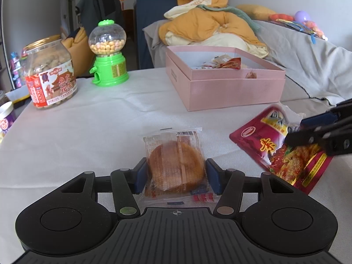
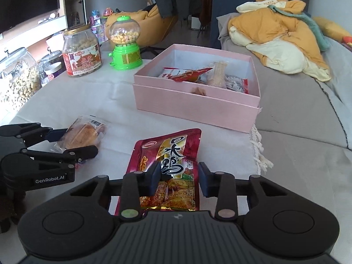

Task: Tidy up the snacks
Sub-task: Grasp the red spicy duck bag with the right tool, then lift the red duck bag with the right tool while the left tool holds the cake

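**Two snack packs between the fingers, pink box half filled**

Left wrist view. Left gripper (image 1: pixel 176 173) low over the white cloth (image 1: pixel 88 127), blue pads (image 1: pixel 140 176) closed against both sides of a clear-wrapped round cake (image 1: pixel 176 167); pinching it. Pink box (image 1: pixel 224 83) straight beyond the cake, lid off, a few wrappers inside. Red pouch (image 1: pixel 275 149) near the box's front right corner, tilted, pinned under the right gripper (image 1: pixel 308 136) coming in from the frame's right edge. Peanut jar (image 1: pixel 49 74) and green candy dispenser (image 1: pixel 109 55) well to the left of the box. Heap of orange and cream bedding (image 1: pixel 209 26) behind the box.

Right wrist view. Right gripper (image 2: pixel 179 176) over the red pouch (image 2: pixel 169 167), pouch lying lengthwise between the fingers on the near side of the pink box (image 2: pixel 195 105). Left pad touching the pouch; right pad just beside its edge, contact there not clear. Cannot tell whether truly clamped. Left gripper (image 2: pixel 82 139) and wrapped cake (image 2: pixel 81 136) near, left of the box's front. Box holding several packets (image 2: pixel 204 77) bunched against its near wall. Peanut jar (image 2: pixel 81 52) and green candy dispenser (image 2: pixel 125 44) beyond the box's left corner; a large glass jar of nuts (image 2: pixel 17 81) farther left.
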Demonstrator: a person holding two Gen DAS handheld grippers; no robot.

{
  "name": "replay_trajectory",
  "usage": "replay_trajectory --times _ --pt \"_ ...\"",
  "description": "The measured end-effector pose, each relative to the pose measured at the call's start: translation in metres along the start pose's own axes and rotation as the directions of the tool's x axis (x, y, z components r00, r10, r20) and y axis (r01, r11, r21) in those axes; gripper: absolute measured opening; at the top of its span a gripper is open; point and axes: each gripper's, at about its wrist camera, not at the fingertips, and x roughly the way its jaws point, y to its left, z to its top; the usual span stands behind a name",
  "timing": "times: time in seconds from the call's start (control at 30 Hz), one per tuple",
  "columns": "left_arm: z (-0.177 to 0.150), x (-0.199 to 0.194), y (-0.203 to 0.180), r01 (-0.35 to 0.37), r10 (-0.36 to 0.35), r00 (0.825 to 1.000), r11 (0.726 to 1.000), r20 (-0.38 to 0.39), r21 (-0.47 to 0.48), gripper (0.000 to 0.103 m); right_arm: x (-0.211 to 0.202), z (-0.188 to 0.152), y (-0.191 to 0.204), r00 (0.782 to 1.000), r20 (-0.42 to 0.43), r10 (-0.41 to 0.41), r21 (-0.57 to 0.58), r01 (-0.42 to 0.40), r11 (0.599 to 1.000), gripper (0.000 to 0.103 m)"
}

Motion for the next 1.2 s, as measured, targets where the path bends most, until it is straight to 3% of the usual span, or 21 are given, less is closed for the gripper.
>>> replay_trajectory --times 0.03,0.1,0.2,0.3,0.47,0.57,0.7,0.97,1.2 --pt "0.000 0.000 0.000 0.001 -0.001 1.000 1.000 0.000 -0.001 0.061 0.004 -0.001 -0.001 1.000 -0.007 0.004 0.001 -0.004 1.000 0.049" --pt "0.000 0.000 0.001 0.002 -0.002 1.000 1.000 0.001 -0.003 0.061 0.013 -0.005 -0.003 1.000 -0.024 0.017 0.017 -0.016 1.000 0.073" --pt "0.000 -0.001 0.000 0.003 -0.003 1.000 1.000 0.002 -0.005 0.061 0.027 -0.009 -0.013 0.996 -0.043 0.074 0.114 -0.069 0.991 0.088" --pt "0.000 -0.001 0.001 0.005 -0.005 1.000 1.000 0.003 -0.008 0.061 0.030 -0.011 -0.007 0.998 -0.026 0.065 0.114 -0.061 0.992 0.095" --pt "-0.001 -0.002 0.001 0.008 -0.008 1.000 1.000 0.006 -0.013 0.061 0.033 -0.014 0.011 1.000 -0.024 0.006 0.054 -0.005 0.999 0.098" --pt "-0.001 -0.002 0.002 0.011 -0.011 1.000 1.000 0.007 -0.017 0.061 0.032 -0.012 0.010 0.999 -0.035 0.013 0.047 -0.012 0.999 0.094" --pt "-0.001 -0.002 0.003 0.013 -0.013 1.000 1.000 0.008 -0.020 0.061 0.021 -0.008 0.013 0.999 -0.037 0.011 0.020 -0.010 1.000 0.069" --pt "-0.002 -0.002 0.000 -0.004 0.004 1.000 1.000 0.007 -0.005 0.061 0.005 -0.006 0.018 0.999 -0.032 0.007 -0.050 -0.009 0.999 0.050" --pt "-0.001 -0.001 0.002 0.002 -0.002 1.000 1.000 0.009 -0.015 0.061 -0.008 -0.011 0.004 0.998 -0.025 0.052 -0.019 -0.052 0.998 0.041"
